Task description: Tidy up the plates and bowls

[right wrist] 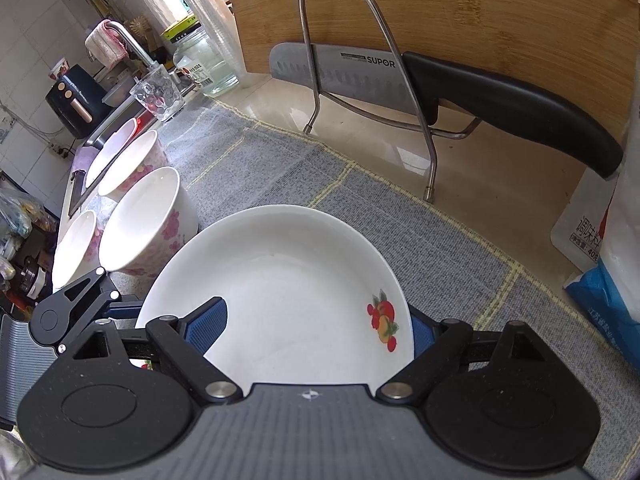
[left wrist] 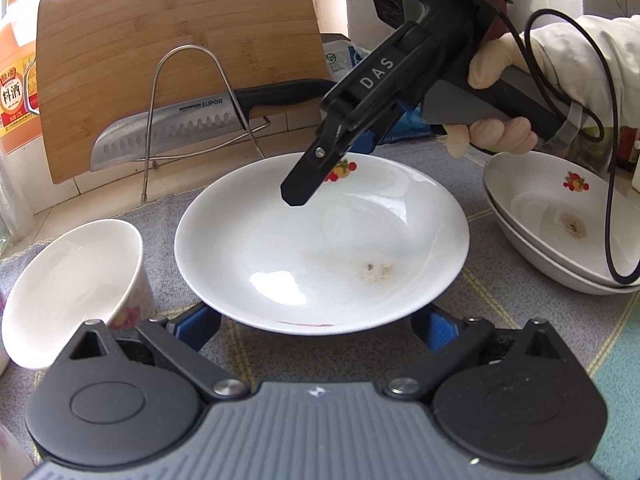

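1. Cutting board (left wrist: 160, 32): leans behind the wire rack (right wrist: 360, 60).
2. Plate (left wrist: 320, 240): on the grey mat (right wrist: 400, 220); right gripper (right wrist: 318, 330) fingers straddle its rim, clamping it.
3. Left gripper (left wrist: 316, 330): fingers spread wide.
4. Knife (right wrist: 352, 72): blade marked "SUPOR".
5. Bottle (left wrist: 16, 92): label "料酒".

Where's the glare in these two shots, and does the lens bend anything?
Left wrist view: bright window glare sits on the plate and a softer sheen inside the bowl; the cutting board edges bow from fisheye distortion. Right wrist view: the glossy countertop reflects light beside the knife, and the window at the top is blown out.
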The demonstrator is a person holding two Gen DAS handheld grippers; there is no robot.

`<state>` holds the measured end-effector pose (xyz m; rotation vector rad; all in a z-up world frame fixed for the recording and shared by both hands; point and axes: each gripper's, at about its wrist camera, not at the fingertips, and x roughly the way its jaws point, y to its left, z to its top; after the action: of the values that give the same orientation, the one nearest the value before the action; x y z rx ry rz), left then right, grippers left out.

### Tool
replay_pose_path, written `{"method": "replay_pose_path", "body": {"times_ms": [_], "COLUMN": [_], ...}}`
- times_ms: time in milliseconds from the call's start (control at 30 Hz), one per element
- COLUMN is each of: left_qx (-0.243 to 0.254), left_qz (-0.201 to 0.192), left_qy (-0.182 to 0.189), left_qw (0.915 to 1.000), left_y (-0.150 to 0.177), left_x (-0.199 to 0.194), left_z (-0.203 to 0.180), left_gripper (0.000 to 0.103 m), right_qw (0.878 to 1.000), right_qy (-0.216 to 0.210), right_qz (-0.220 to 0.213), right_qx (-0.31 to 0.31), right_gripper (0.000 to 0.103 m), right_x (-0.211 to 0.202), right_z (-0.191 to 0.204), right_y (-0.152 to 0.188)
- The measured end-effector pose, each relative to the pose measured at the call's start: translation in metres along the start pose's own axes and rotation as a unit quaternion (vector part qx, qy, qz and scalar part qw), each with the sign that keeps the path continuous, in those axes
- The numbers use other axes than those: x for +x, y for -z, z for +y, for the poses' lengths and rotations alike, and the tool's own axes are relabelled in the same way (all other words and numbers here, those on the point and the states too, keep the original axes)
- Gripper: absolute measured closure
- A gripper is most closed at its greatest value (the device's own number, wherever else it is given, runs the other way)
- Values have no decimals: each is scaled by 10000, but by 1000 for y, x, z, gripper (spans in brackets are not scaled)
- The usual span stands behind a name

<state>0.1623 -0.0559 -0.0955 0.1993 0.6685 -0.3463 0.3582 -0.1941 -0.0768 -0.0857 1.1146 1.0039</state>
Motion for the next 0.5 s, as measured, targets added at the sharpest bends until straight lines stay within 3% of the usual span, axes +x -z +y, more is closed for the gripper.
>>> {"method": "replay_pose_path", "body": {"times_ms": [500], "left_qx": [163], "left_qz": [-54], "left_qy": [172], "left_qw": [9997], "left_y": [-10], "left_x": [-23], "left_z": [-6], "left_gripper": [3], "right_qw": [9997], "right_qy": [34], "right_qz": [-222], "right_qx": [107], "right_gripper": [9], "right_x": [-27], "right_z": [18], "right_y": [12]}}
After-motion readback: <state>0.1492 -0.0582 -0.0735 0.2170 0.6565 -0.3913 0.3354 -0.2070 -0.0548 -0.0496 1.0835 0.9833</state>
